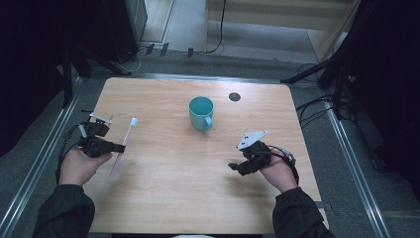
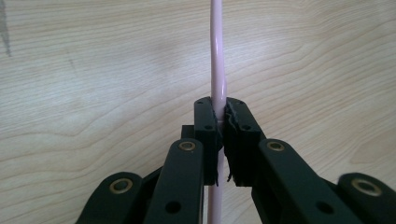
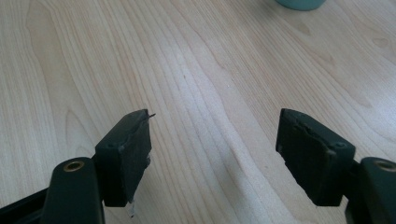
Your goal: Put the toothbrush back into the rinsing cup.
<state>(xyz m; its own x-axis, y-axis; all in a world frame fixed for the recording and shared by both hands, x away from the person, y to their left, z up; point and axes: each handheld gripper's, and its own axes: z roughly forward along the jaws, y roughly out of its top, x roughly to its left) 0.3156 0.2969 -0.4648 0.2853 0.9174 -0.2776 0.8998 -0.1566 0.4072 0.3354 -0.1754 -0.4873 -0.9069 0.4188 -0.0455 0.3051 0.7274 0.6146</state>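
The toothbrush [image 1: 123, 146] is pink, slim and light, and you already have it pinched in your left gripper [image 1: 120, 148], the two black pads pressed against the handle from either side, as the left gripper view makes plain along the handle [image 2: 217, 70]. Judging by its build, it will weigh almost nothing, but the smooth round plastic looks slippery and could swivel or slide between the pads if you swing it fast; the thin handle may also flex a little, so keep your moves gentle. Your hold sits low on the handle, well back from the white bristle head [image 1: 133, 121], which points away from you toward the far side of the wooden table [image 1: 163, 198]; a hold nearer the middle would probably give you better control of the head end. In the high view the brush is at the left part of the table, its tail end reaching back below the jaws beside your left hand [image 1: 81, 166]. The teal mug [image 1: 201, 113] stands upright near the table's middle, well apart from the brush, to its right and a bit farther off. Your right gripper [image 1: 233, 165] hovers over bare wood at the right with its jaws spread wide and nothing between them.
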